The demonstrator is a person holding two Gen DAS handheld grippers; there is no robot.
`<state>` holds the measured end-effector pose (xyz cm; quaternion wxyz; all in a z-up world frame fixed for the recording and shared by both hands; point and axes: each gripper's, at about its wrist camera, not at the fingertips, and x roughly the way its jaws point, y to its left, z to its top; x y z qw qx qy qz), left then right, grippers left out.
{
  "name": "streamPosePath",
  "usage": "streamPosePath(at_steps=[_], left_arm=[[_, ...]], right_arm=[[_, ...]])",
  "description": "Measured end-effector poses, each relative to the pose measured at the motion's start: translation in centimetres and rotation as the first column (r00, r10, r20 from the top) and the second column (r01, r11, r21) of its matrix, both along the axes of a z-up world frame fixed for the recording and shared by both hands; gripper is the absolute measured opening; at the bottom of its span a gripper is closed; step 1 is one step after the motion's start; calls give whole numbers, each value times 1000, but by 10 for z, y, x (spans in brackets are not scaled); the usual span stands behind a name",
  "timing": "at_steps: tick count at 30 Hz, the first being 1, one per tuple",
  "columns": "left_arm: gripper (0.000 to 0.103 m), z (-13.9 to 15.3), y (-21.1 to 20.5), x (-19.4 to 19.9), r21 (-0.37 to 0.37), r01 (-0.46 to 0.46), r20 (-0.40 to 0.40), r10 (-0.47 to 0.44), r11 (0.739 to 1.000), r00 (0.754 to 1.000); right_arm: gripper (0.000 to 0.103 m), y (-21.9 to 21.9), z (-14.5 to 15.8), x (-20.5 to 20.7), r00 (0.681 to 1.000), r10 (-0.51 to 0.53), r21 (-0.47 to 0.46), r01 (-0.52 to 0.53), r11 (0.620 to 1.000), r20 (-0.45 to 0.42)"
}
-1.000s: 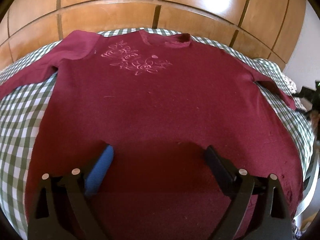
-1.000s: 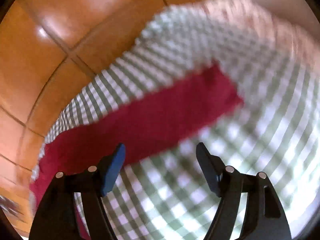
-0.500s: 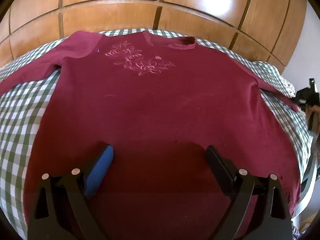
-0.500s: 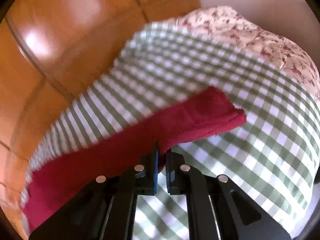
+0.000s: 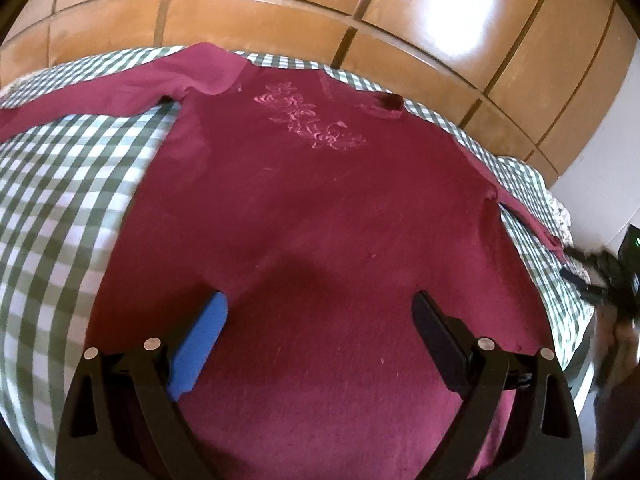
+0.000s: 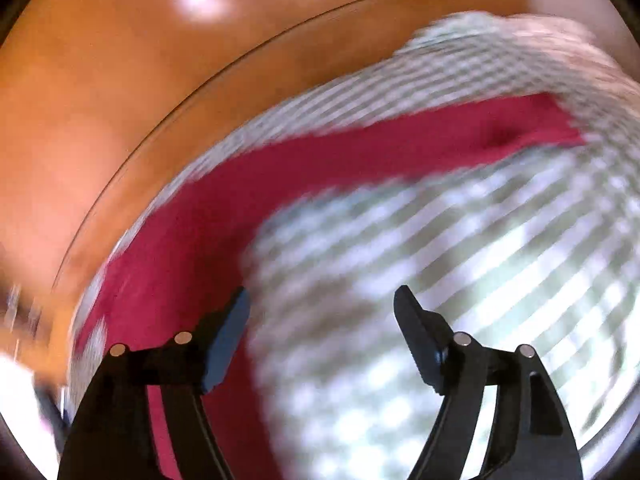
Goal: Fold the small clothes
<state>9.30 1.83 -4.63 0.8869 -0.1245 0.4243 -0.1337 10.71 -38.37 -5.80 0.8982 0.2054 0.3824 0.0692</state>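
A maroon long-sleeved shirt (image 5: 320,216) lies face up and spread flat on a green-and-white checked cloth (image 5: 60,200), with wooden panels (image 5: 280,8) behind. Pale flower embroidery (image 5: 312,120) sits just below its neckline.

My left tongs (image 5: 320,320) hang over the lower middle of the shirt, jaws spread wide and holding nothing. I cannot tell whether the tips touch the fabric.

My right tongs (image 6: 322,316) are also spread wide and empty. Their view is blurred by motion. They hover over the checked cloth just beside the shirt's right sleeve (image 6: 380,156), which stretches out to one side, its cuff far from the body. One blue pad (image 6: 224,344) sits over the sleeve's near edge.

I judge that folding has barely begun: both sleeves lie fully extended and nothing is turned in. The step in hand looks like the right sleeve. Next I would close the right tongs on the sleeve near its cuff and carry it across the chest, while the left tongs press the body down so it does not drag.
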Motion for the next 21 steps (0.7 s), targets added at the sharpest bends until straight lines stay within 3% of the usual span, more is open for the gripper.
streamPosePath(at_steps=[4, 8, 9, 11, 12, 17, 21], left_arm=[[92, 3, 4, -4, 53, -29, -2, 29, 998, 1000], [92, 6, 16, -12, 50, -93, -5, 93, 994, 996], [92, 6, 19, -15, 55, -107, -5, 108, 993, 994], [92, 6, 23, -21, 59, -119, -7, 120, 991, 993], [92, 5, 24, -24, 72, -121, -8, 121, 990, 993], [92, 4, 24, -38, 134, -99, -16, 102, 986, 995], [92, -7, 18, -50, 191, -53, -37, 61, 980, 997]], right_arm=[[61, 63, -25, -20, 974, 202, -134, -214, 968, -100], [56, 88, -41, -47, 957, 262, -224, -284, 932, -124], [51, 90, -42, -51, 954, 271, -228, -294, 928, -125], [18, 91, -40, -55, 953, 281, -226, -301, 927, -118], [15, 90, -40, -57, 955, 276, -231, -295, 927, -110], [10, 77, -13, -74, 967, 254, -241, -254, 937, -29], [7, 63, -31, -76, 967, 221, -277, -249, 928, -127]])
